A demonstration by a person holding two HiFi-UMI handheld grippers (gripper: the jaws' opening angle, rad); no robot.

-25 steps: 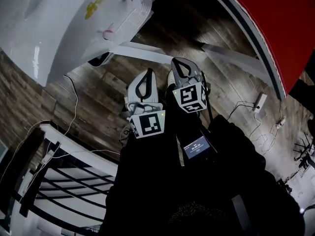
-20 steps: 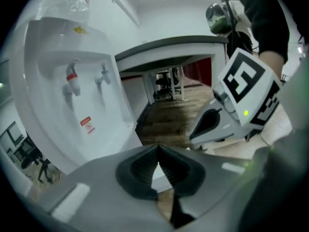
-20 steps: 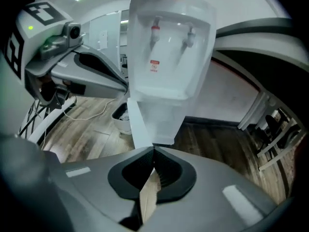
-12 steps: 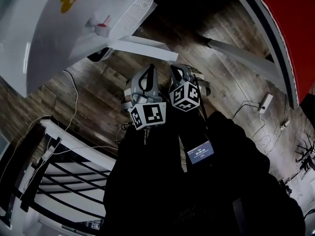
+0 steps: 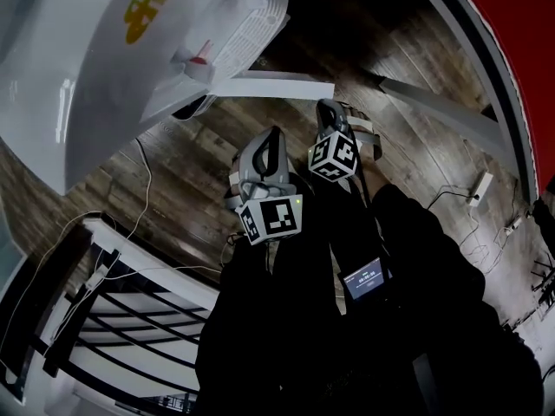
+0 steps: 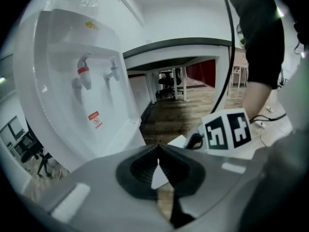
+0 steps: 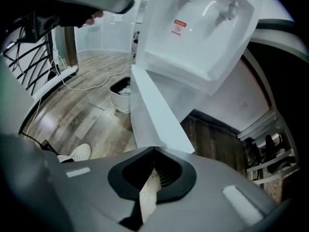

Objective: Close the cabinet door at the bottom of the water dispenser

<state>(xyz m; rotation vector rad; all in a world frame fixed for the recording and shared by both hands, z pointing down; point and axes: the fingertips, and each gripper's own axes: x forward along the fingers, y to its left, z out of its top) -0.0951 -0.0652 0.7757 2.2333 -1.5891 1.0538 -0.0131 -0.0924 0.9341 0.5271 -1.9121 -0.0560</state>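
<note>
The white water dispenser (image 5: pixel 95 59) stands at the upper left, with a red tap and a white tap (image 6: pixel 83 76). Its bottom cabinet door (image 5: pixel 270 86) hangs open, a white panel sticking out over the wooden floor; the right gripper view shows the door (image 7: pixel 154 112) edge-on just ahead of the jaws. My right gripper (image 5: pixel 329 105) is shut and empty, its tip close below the door's edge. My left gripper (image 5: pixel 268 132) is shut and empty too, beside and slightly behind the right one. The left gripper view catches the right gripper's marker cube (image 6: pixel 227 129).
A small white bin (image 7: pixel 119 94) sits on the floor beside the dispenser. A black and white rack (image 5: pixel 130 319) and loose cables (image 5: pixel 139 159) lie at the lower left. A white table leg (image 5: pixel 442 111), a red surface (image 5: pixel 512 33) and a power strip (image 5: pixel 479 185) are at the right.
The right gripper has moved forward toward the open door's edge. The left gripper has fallen slightly behind it. The door has not visibly moved.
</note>
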